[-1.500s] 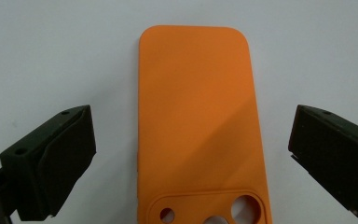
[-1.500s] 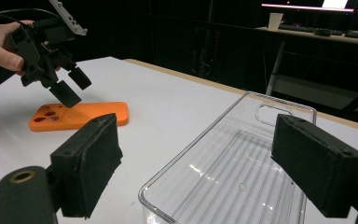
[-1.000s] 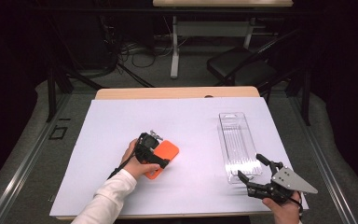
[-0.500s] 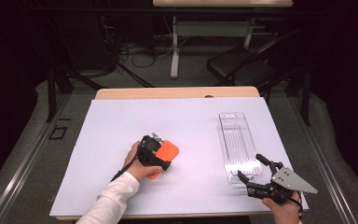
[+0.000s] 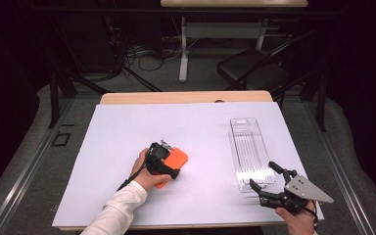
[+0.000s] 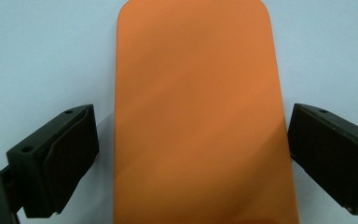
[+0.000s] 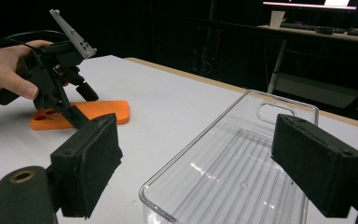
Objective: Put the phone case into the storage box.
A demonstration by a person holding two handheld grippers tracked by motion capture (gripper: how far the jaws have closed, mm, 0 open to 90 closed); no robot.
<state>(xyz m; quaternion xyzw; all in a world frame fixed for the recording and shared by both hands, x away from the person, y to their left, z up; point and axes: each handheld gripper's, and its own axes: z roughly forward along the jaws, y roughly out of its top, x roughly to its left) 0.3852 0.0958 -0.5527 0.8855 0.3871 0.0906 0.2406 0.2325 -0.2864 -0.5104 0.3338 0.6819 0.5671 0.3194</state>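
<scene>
Nothing is lifted yet: the left gripper [image 6: 191, 158] straddles the flat orange case [image 6: 196, 116] with jaws wide, unclamped, while the right gripper [image 7: 205, 168] gapes empty near the clear tray [image 7: 242, 182].

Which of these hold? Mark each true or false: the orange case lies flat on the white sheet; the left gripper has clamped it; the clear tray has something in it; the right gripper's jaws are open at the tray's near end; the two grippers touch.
1. The orange case lies flat on the white sheet. True.
2. The left gripper has clamped the case. False: its jaws stand either side of it with gaps showing.
3. The clear tray has something in it. False: it is empty.
4. The right gripper has open jaws at the tray's near end. True.
5. The two grippers touch. False: they are well apart on the sheet.
</scene>
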